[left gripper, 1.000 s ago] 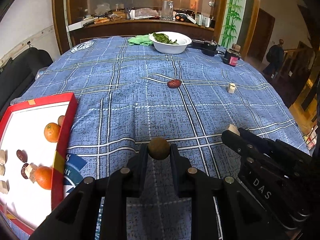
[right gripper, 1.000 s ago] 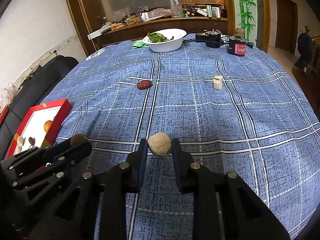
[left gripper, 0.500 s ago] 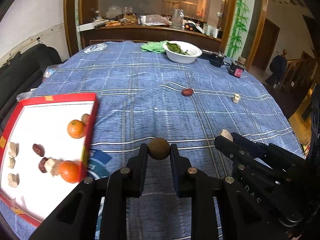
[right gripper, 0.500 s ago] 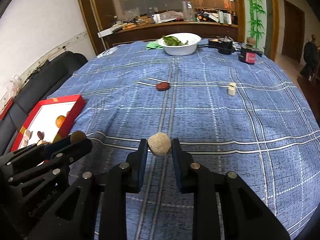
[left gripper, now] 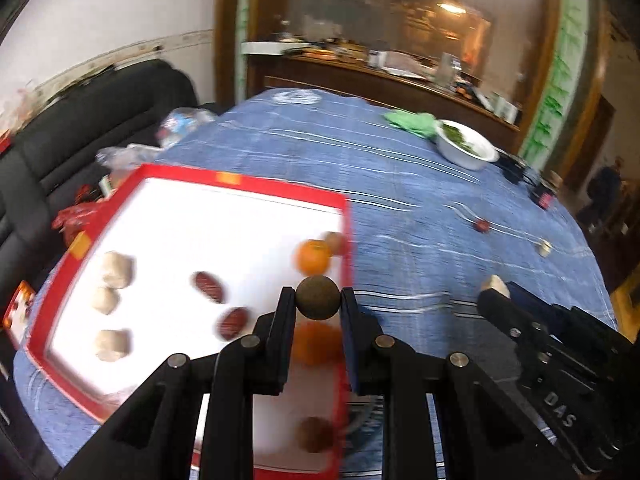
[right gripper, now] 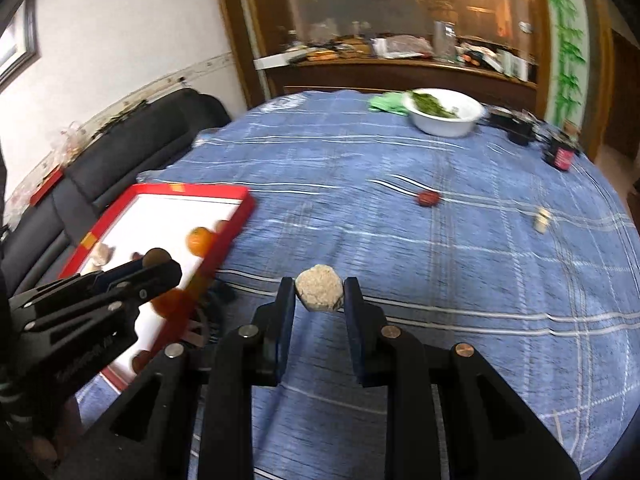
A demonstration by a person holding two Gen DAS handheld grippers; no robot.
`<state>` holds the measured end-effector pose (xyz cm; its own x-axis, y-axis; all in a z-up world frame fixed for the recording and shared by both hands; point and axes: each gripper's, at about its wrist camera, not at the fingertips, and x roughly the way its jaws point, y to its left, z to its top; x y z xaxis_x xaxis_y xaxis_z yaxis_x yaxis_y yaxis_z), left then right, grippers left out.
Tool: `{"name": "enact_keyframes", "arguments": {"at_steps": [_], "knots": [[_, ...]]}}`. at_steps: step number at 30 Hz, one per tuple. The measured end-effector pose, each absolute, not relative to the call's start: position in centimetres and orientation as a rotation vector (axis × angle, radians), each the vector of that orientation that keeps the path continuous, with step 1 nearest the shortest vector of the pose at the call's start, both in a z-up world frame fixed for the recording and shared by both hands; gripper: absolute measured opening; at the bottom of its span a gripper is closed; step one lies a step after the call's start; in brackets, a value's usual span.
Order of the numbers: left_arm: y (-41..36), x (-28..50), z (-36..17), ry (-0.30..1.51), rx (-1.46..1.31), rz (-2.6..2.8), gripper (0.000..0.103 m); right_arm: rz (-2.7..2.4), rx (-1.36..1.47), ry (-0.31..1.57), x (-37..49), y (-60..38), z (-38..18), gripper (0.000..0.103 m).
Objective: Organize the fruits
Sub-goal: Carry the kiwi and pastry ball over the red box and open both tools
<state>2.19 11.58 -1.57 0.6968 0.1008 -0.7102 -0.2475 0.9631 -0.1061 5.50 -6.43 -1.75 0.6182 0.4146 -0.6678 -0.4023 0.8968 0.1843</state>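
My left gripper (left gripper: 317,298) is shut on a brown round fruit (left gripper: 317,297) and holds it above the right part of the red-rimmed white tray (left gripper: 248,184). The tray holds two oranges (left gripper: 313,256), dark red dates (left gripper: 208,286), pale lumps (left gripper: 116,274) and a brown fruit (left gripper: 314,434). My right gripper (right gripper: 319,294) is shut on a pale rough ball (right gripper: 319,293) above the blue cloth, right of the tray (right gripper: 236,196). A red date (right gripper: 429,198) and a pale piece (right gripper: 541,220) lie loose on the cloth.
A white bowl of greens (right gripper: 442,114) and a green cloth (right gripper: 388,103) sit at the far side. A dark jar (right gripper: 562,154) and black device (right gripper: 516,128) stand far right. A black sofa (right gripper: 132,140) lies left of the table.
Both grippers have swung left toward the tray. The left gripper with the brown fruit now hangs over the tray; the right, still holding the pale ball, has come closer to it.
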Motion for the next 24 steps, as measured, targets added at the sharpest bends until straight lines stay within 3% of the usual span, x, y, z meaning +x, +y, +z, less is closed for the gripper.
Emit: {"name": "enact_keyframes", "arguments": {"at_steps": [24], "knots": [[20.3, 1.1, -2.3, 0.774, -0.274, 0.386, 0.021, 0.709, -0.07, 0.738, 4.5, 6.4, 0.0, 0.027]]}}
